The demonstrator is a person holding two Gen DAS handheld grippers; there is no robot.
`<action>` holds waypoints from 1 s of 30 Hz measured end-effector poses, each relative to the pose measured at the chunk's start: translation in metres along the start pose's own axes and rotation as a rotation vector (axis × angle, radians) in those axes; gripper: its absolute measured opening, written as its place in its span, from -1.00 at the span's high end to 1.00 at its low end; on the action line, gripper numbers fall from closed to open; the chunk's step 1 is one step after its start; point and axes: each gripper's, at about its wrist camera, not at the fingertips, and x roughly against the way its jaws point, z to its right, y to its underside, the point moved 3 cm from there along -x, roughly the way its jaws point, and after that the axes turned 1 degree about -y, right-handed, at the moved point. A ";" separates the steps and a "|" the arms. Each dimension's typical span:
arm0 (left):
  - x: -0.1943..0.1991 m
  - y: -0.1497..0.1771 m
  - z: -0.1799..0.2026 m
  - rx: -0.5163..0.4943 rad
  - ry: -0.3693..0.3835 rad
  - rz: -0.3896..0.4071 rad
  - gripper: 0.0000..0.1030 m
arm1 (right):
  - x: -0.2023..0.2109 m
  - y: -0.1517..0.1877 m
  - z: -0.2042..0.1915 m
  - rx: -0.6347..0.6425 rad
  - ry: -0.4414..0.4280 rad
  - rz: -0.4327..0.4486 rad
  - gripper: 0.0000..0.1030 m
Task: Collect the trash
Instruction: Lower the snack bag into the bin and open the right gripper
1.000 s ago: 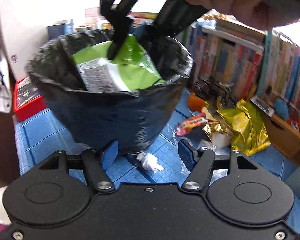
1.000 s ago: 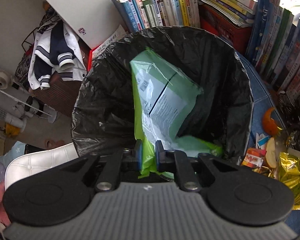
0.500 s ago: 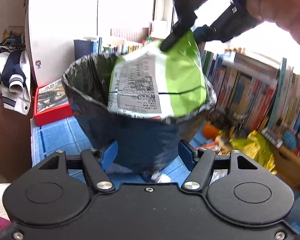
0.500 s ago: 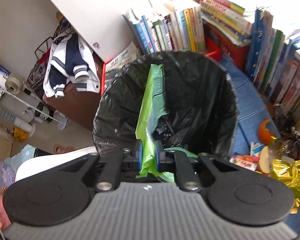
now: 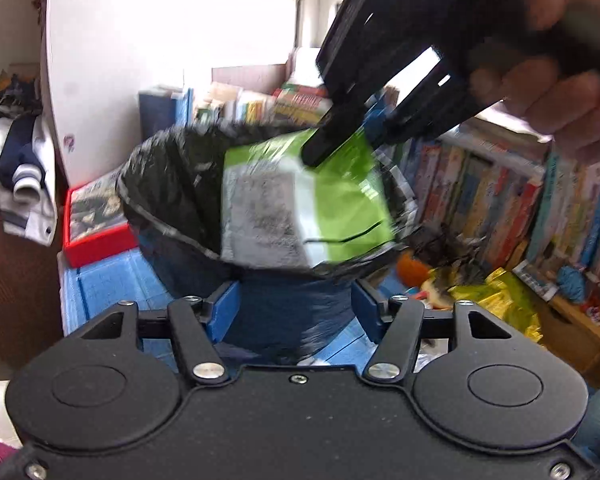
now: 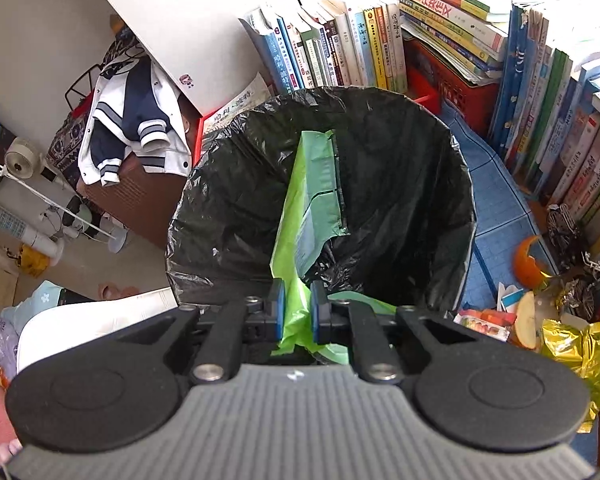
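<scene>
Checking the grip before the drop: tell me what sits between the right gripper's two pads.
A fold of the green bag is pinched between the pads of the right gripper, hanging over the black-lined bin. The right wrist view shows it.

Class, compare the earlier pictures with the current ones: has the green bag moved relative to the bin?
Yes. The green bag, pinched by the right gripper, has come up: it lay deep inside the bin and now stands above the rim.
</scene>
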 end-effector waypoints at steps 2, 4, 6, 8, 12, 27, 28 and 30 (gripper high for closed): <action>0.012 -0.003 0.007 -0.047 -0.008 0.078 -0.46 | 0.000 0.000 0.000 0.002 0.002 0.005 0.67; 0.019 -0.005 0.016 -0.130 -0.046 0.161 -0.47 | 0.001 0.000 0.001 -0.004 0.004 0.007 0.67; 0.019 -0.005 0.025 -0.232 -0.081 0.201 -0.44 | 0.002 -0.001 0.001 -0.007 0.007 0.008 0.67; 0.010 -0.004 0.034 -0.352 -0.059 0.180 -0.35 | 0.003 -0.002 0.001 -0.006 0.010 0.007 0.67; -0.010 0.000 0.036 -0.393 0.002 0.065 0.01 | 0.005 -0.002 0.001 0.015 0.007 0.003 0.65; -0.019 -0.002 0.026 -0.383 0.031 0.041 0.18 | -0.045 -0.002 0.004 0.015 0.043 -0.122 0.66; -0.019 -0.002 0.025 -0.383 0.032 0.041 0.18 | -0.051 -0.001 0.005 0.009 0.038 -0.134 0.65; -0.019 -0.002 0.025 -0.382 0.034 0.041 0.18 | -0.057 0.001 0.007 0.005 0.031 -0.142 0.55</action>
